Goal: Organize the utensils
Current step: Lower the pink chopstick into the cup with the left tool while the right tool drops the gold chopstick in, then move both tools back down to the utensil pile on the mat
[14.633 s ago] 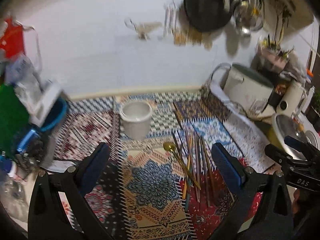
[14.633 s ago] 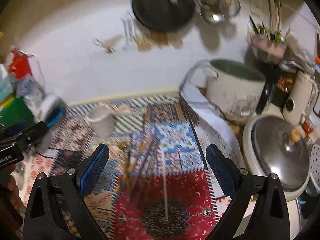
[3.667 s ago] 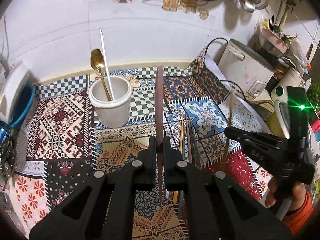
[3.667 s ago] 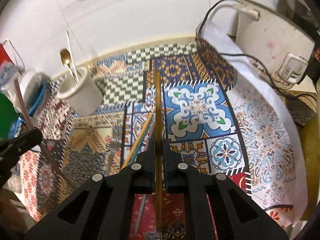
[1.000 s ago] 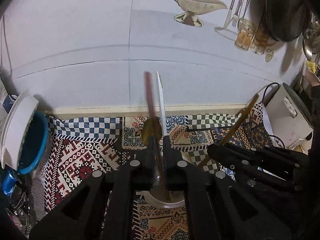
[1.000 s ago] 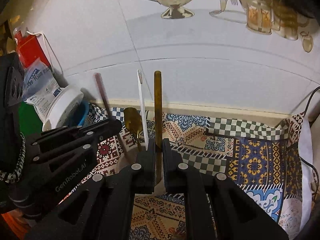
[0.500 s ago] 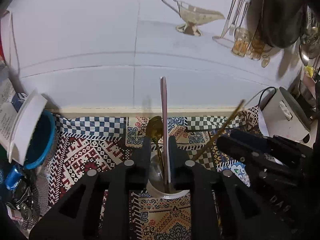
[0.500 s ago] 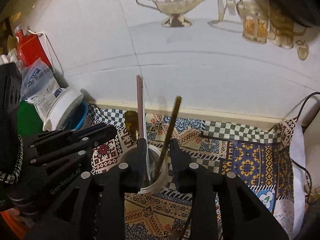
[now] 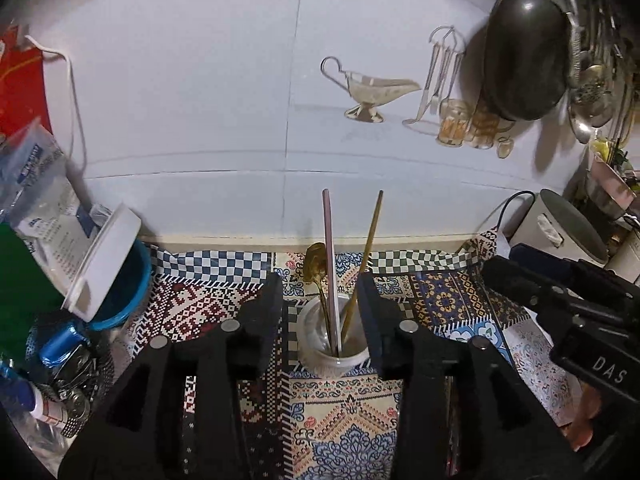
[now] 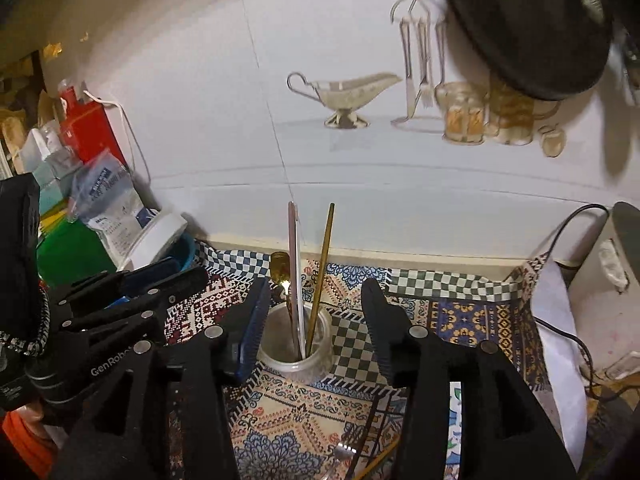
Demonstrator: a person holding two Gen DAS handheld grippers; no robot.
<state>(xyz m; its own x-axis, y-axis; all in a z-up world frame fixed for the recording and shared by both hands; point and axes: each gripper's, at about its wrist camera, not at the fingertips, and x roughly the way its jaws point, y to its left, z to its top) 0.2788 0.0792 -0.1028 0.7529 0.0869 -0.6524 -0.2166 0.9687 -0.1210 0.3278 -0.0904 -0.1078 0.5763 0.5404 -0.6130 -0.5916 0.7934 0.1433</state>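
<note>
A white cup stands on the patterned cloth near the wall. It holds a gold spoon, a pink chopstick, a white stick beside it, and a gold-brown chopstick. My left gripper is open and empty, its fingers either side of the cup. My right gripper is open and empty, also straddling the cup. A fork and a gold chopstick lie on the cloth below the right gripper.
A blue tub with a white lid and bags stand at the left. A white rice cooker with a cord stands at the right. A black pan and ladles hang on the tiled wall.
Both grippers have opened wide and let go of their chopsticks, which now stand in the cup. Both grippers have drawn back a little from the cup.
</note>
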